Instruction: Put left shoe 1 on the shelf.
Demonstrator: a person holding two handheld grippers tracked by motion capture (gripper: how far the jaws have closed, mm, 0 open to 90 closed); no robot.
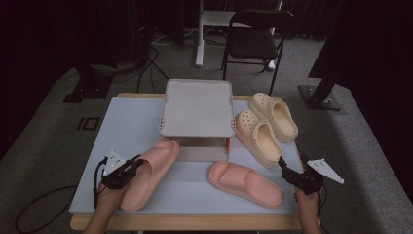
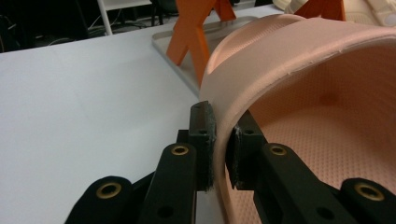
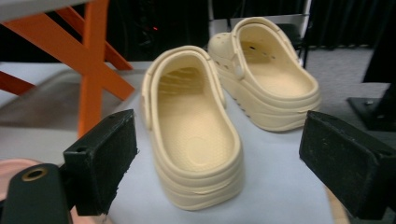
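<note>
**Inspector A:** Start with the left gripper. Where does the pink slide lie against it?

**Inspector B:** In the high view, the slide sits at lower left of the frame, lying on a slant with its toe towards the grey shelf. The gripper meets it from the left, at the slide's outer side. The left gripper view shows the jaws pinching the edge of the slide's strap: one pad outside the rim, one inside, both pressed on the foam.

**Inspector A:** And the right gripper?

**Inspector B:** Lower right of the high view, jaws spread wide, nothing between the pads. It points at the heel of the nearer cream clog, which stands just ahead of it in the right gripper view. The second cream clog stands beyond, upper right of that frame.

**Inspector A:** Anything else on the table?

**Inspector B:** The other pink slide lies at lower centre of the high view, between the two grippers, touched by neither.
</note>
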